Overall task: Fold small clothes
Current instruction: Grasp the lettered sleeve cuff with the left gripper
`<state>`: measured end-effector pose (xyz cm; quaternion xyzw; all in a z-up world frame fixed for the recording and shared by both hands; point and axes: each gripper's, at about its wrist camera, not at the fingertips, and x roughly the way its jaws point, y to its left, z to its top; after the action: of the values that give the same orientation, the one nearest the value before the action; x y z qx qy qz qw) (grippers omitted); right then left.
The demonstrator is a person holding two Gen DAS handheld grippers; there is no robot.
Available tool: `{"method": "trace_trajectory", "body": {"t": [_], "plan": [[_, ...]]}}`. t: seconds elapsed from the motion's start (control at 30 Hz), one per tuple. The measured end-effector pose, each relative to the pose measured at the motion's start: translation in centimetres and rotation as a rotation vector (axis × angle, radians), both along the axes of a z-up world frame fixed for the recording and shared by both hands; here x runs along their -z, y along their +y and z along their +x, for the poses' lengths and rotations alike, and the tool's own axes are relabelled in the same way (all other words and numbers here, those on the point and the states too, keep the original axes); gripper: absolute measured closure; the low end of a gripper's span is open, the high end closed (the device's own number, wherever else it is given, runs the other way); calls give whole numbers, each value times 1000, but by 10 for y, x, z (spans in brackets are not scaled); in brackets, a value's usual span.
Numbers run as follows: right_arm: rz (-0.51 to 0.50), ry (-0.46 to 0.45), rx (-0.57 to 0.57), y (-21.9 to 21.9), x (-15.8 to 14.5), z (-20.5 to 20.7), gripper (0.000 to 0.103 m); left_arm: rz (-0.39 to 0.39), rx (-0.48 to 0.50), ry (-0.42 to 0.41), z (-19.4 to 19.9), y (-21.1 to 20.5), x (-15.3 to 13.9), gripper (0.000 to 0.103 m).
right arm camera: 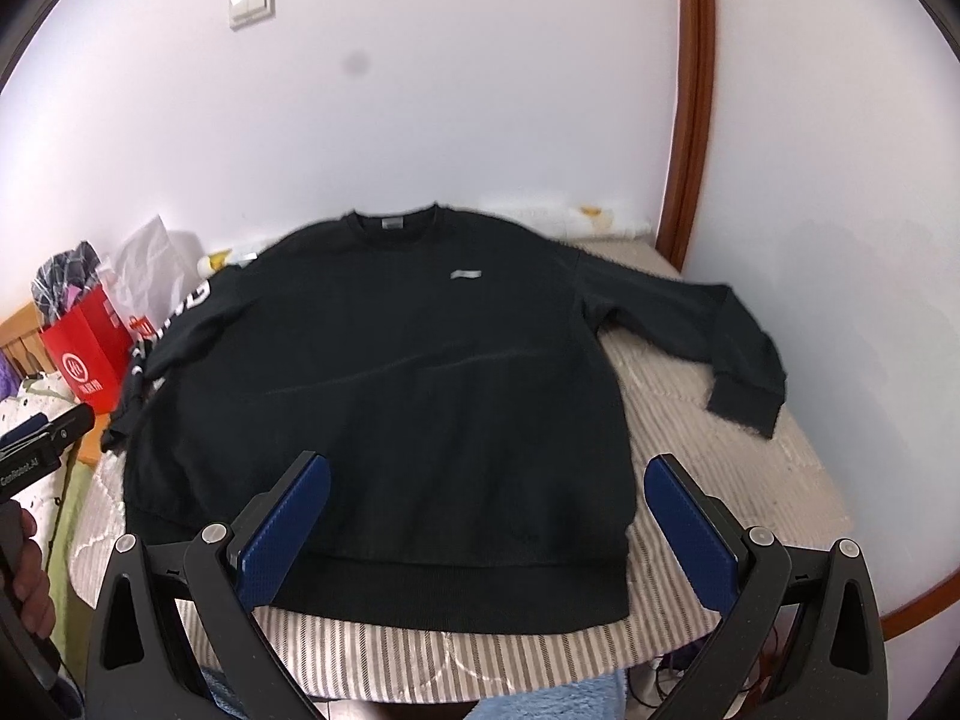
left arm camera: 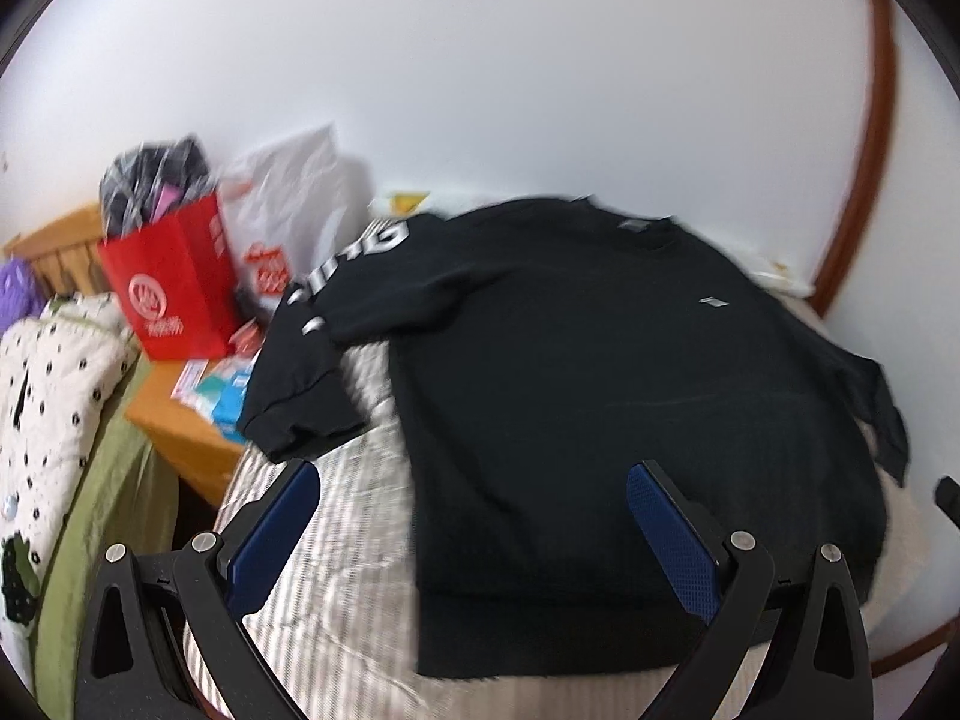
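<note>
Striped bed cover (right arm camera: 708, 468) carries the black sweatshirt (right arm camera: 384, 384), spread flat front up, hem along near edge, collar twd far edge at wall, rt sleeve out twd right edge. Left gripper (left arm camera: 474, 516) & right gripper (right arm camera: 486, 510) both above hem, jaws wide, holding nothing.

The sweatshirt (left arm camera: 600, 390) sleeve lettering is blurred, unreadable.
</note>
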<state>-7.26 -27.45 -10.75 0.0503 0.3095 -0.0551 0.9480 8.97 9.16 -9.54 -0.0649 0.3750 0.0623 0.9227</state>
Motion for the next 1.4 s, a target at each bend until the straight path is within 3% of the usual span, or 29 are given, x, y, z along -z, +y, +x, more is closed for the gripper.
{"method": "trace_trajectory", "body": {"t": [0.13, 0.3, 0.53, 0.67, 0.8, 0.87, 0.93, 1.0, 1.07, 1.13, 1.27, 1.4], "plan": [[11, 42, -6, 5, 22, 27, 0, -4, -34, 57, 22, 37, 30, 14], [2, 66, -37, 20, 41, 57, 0, 9, -77, 80, 47, 65, 50, 14], [9, 110, -74, 36, 61, 95, 0, 90, -106, 144, 90, 75, 73, 14], [-9, 155, -79, 42, 76, 109, 0, 96, -130, 184, 104, 86, 91, 15], [-18, 182, -68, 44, 85, 119, 0, 90, -155, 202, 113, 92, 102, 29], [-22, 189, -64, 42, 87, 122, 0, 118, -143, 194, 113, 89, 101, 46], [-28, 195, -62, 41, 88, 124, 0, 156, -163, 198, 115, 90, 100, 75], [-33, 198, -63, 40, 88, 126, 0, 142, -180, 201, 116, 97, 99, 86], [-31, 197, -64, 39, 89, 129, 0, 75, -185, 201, 114, 109, 94, 88], [-20, 195, -68, 35, 88, 129, 0, 54, -195, 186, 113, 113, 85, 88], [-14, 169, -84, 26, 82, 125, 0, 58, -186, 133, 110, 102, 55, 89], [15, 137, -85, 7, 76, 120, 0, 73, -117, 66, 115, 65, 17, 89]]}}
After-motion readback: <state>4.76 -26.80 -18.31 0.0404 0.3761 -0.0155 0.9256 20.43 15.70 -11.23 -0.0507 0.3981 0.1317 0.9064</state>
